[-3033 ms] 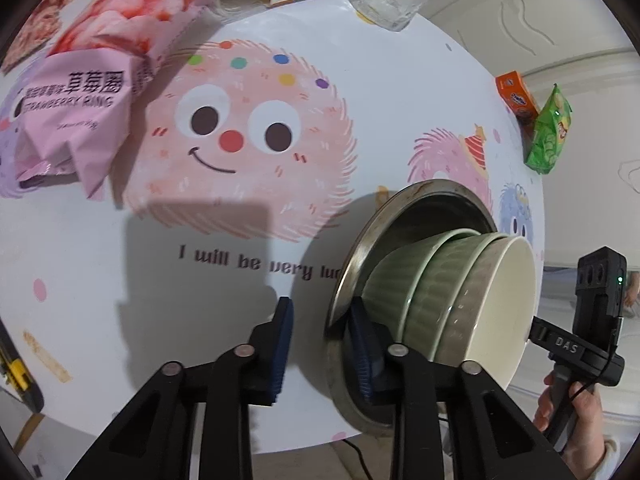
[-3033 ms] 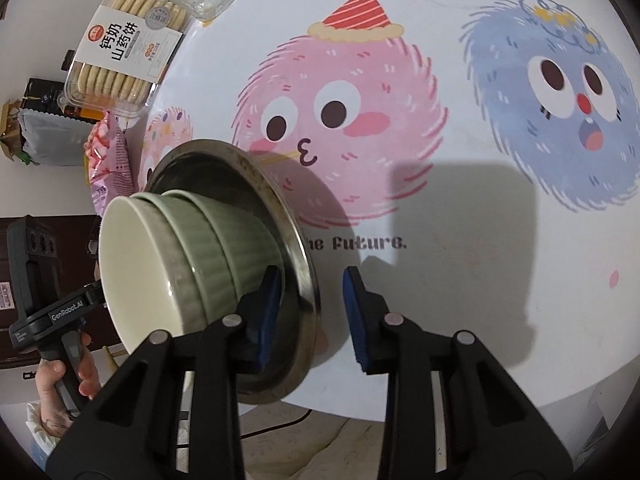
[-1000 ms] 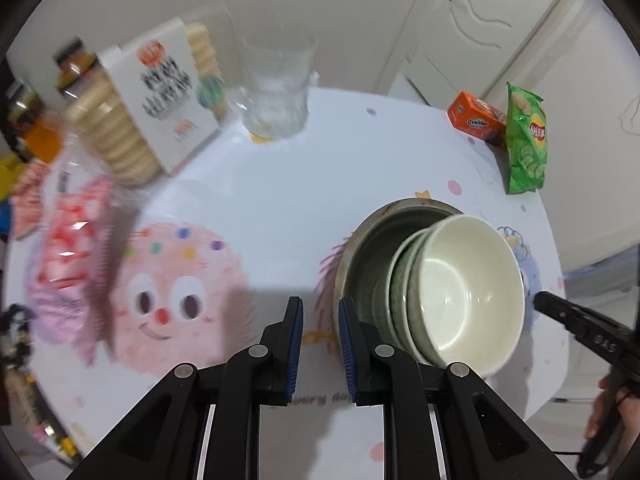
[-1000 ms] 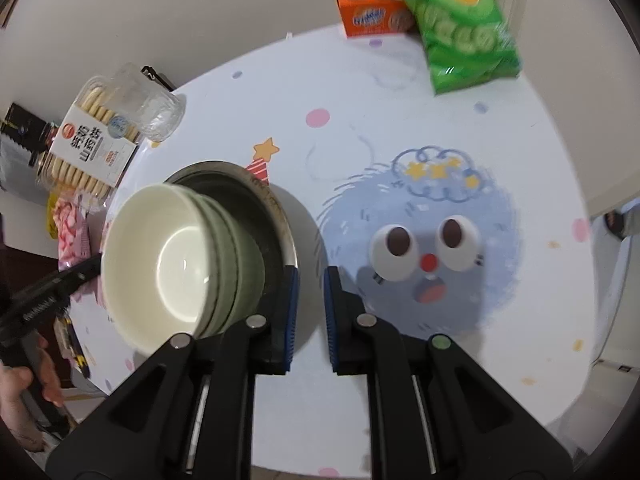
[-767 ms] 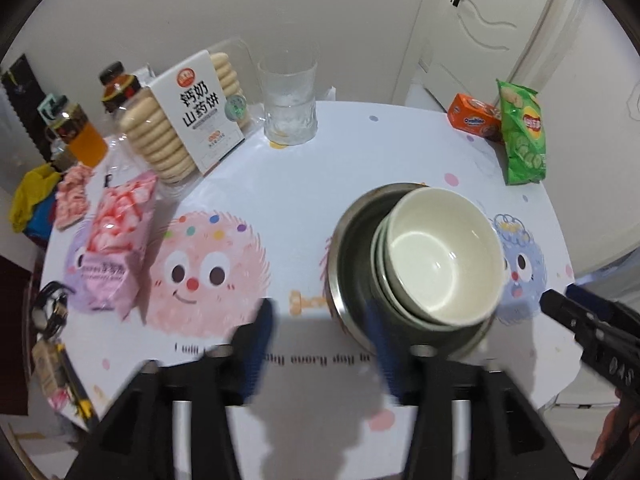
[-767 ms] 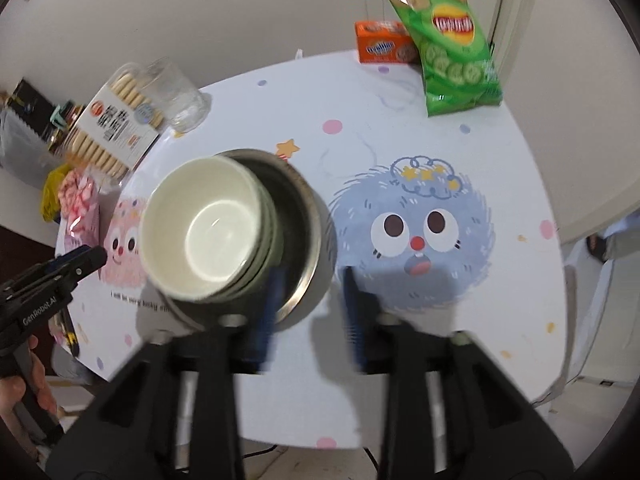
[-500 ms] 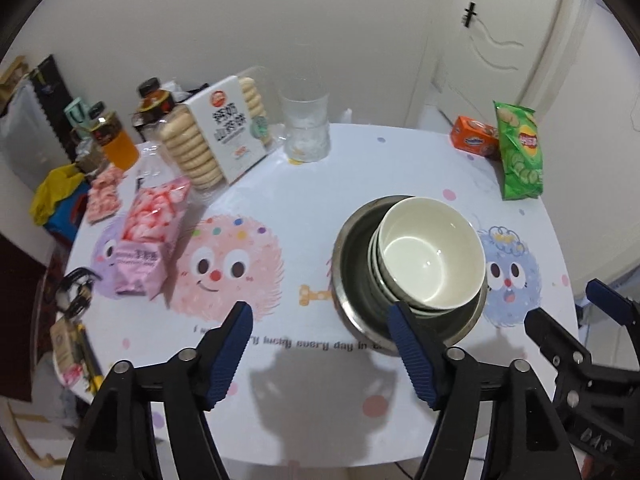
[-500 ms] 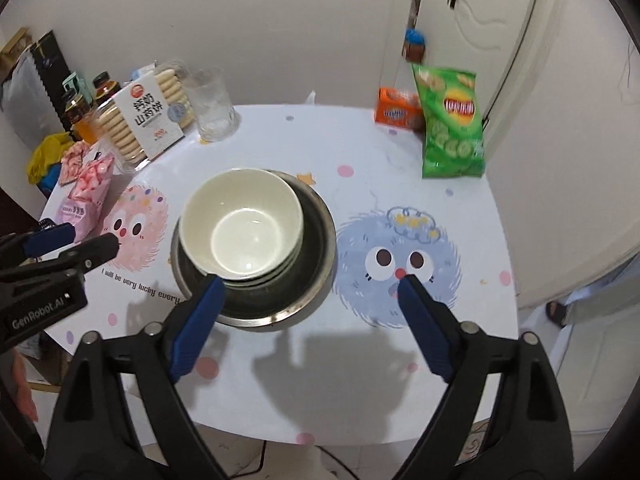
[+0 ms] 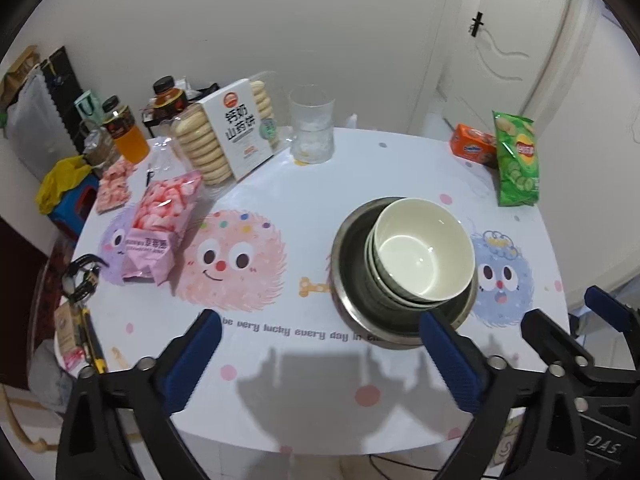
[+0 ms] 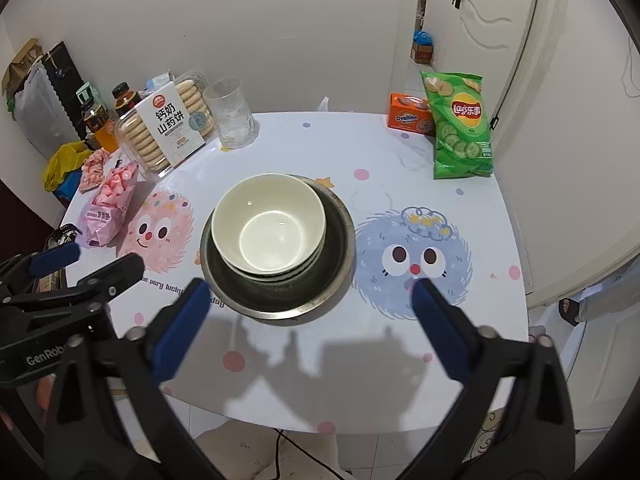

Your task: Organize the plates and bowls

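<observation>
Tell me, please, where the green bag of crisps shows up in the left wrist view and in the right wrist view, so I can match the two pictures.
Left wrist view: the green bag of crisps lies at the far right edge of the table, right of the orange box.
Right wrist view: the bag lies upper right, again right of the orange box.
Shared landmark: the stacked bowls in the metal basin.
</observation>
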Demonstrator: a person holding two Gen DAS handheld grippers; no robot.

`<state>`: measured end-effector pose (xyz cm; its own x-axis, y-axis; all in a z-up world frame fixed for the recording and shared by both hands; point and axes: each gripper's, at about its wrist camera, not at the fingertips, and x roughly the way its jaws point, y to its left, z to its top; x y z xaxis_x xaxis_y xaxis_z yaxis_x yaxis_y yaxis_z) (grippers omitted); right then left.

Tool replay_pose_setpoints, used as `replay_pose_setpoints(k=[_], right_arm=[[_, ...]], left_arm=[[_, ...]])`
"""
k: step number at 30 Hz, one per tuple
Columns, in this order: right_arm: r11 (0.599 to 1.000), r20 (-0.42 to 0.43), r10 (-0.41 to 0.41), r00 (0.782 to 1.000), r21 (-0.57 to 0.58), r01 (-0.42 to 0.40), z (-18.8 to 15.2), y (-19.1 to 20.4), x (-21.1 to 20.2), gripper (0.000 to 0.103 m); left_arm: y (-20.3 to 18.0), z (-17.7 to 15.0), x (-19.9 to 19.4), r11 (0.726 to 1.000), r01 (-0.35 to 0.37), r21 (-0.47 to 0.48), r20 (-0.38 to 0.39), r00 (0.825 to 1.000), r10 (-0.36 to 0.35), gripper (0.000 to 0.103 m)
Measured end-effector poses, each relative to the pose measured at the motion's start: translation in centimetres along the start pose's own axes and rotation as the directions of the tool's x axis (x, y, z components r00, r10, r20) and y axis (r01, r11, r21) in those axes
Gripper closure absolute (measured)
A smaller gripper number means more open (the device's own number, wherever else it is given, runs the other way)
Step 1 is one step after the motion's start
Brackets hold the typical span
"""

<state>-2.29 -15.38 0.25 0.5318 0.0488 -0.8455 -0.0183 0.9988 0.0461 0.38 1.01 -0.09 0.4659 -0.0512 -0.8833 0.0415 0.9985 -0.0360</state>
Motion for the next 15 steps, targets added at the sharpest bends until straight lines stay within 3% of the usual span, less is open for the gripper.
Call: replay_pose_setpoints(k=[4,15], right_arm=[[1.0,0.022,-0.008,1.0,-0.009,0.008,-0.01,0.12,-0.39,0.001],[1.0,0.011,-0.028,1.0,-0.006,0.028,0.23,-0.13,-0.45,0.001]], left_arm=[[-0.18,-0.06,-0.76,0.999,-0.045,0.002,0.034,0.998,0.045,0.0],[-0.27,-0.1,-0.19,1.0,-0.025,0.01,0.022,0.999,0.025,0.0]])
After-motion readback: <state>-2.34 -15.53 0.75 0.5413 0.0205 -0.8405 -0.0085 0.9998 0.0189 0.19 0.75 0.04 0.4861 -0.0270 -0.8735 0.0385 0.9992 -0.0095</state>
